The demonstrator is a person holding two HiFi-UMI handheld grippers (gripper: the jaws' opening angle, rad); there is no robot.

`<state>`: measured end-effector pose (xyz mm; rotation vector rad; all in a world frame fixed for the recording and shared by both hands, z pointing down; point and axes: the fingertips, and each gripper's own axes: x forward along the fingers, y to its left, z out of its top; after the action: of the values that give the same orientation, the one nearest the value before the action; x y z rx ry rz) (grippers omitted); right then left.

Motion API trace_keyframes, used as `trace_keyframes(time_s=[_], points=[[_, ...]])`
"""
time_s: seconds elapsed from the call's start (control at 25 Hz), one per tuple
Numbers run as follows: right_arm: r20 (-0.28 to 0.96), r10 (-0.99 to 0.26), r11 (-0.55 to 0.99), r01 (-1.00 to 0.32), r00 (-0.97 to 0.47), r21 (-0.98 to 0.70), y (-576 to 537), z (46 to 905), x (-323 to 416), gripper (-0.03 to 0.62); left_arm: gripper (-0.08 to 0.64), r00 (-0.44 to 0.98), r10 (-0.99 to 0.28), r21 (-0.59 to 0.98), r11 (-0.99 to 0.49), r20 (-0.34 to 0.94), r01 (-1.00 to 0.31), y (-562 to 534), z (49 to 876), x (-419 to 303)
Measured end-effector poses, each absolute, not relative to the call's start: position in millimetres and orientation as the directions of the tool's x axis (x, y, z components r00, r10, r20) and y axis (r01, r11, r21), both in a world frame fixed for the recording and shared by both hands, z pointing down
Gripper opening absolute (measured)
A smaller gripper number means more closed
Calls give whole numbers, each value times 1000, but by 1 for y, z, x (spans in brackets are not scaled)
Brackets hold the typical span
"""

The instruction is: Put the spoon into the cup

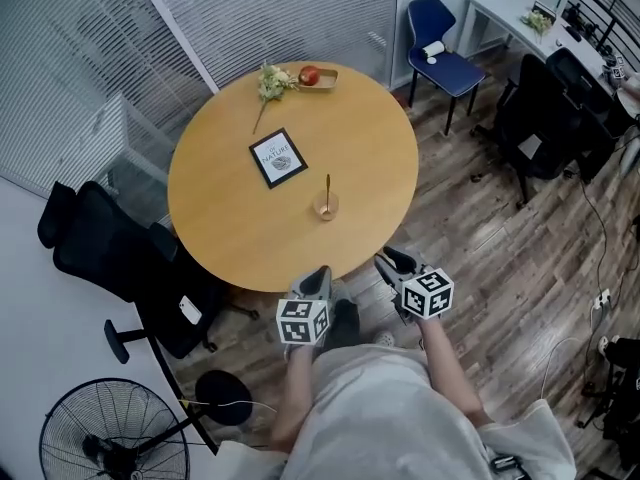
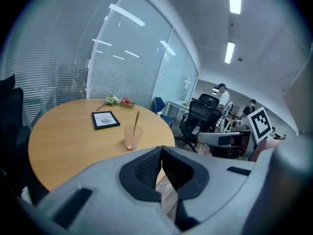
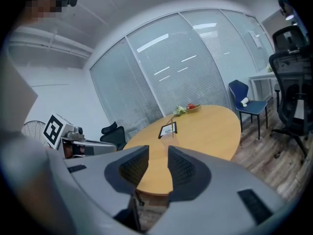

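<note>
I see my left tool (image 2: pixel 161 148) with its jaws pressed together and nothing in them. My right tool (image 3: pixel 158 153) has its jaws a little apart, also empty. Both hang off the near edge of the round wooden tabletop (image 1: pixel 230 208), well apart from the translucent pinkish plastic cup (image 1: pixel 324 206). The slim golden-brown spoon (image 1: pixel 327 188) stands inside that cup, handle up. A black-framed white print (image 1: pixel 278 157) lies flat near the cup.

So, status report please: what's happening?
Left gripper shut, empty; right gripper open, empty. Spoon stands in cup. Both short of table; nothing in the way.
</note>
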<state>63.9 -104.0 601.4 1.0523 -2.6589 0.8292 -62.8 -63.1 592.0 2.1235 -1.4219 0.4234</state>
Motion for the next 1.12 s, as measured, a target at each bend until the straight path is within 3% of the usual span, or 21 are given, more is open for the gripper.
trace_keyframes(time_s=[0.12, 0.48, 1.12], points=[[331, -583, 603, -668, -742, -436, -86, 599, 66, 110, 9, 365, -764, 259, -264, 532, -929, -44, 592, -65], [333, -593, 588, -677, -733, -442, -56, 605, 80, -3, 9, 321, -793, 239, -226, 518, -944, -12, 591, -62], [346, -599, 608, -691, -722, -390, -34, 596, 100, -3, 9, 347, -797, 233, -263, 494, -936, -2, 583, -36]])
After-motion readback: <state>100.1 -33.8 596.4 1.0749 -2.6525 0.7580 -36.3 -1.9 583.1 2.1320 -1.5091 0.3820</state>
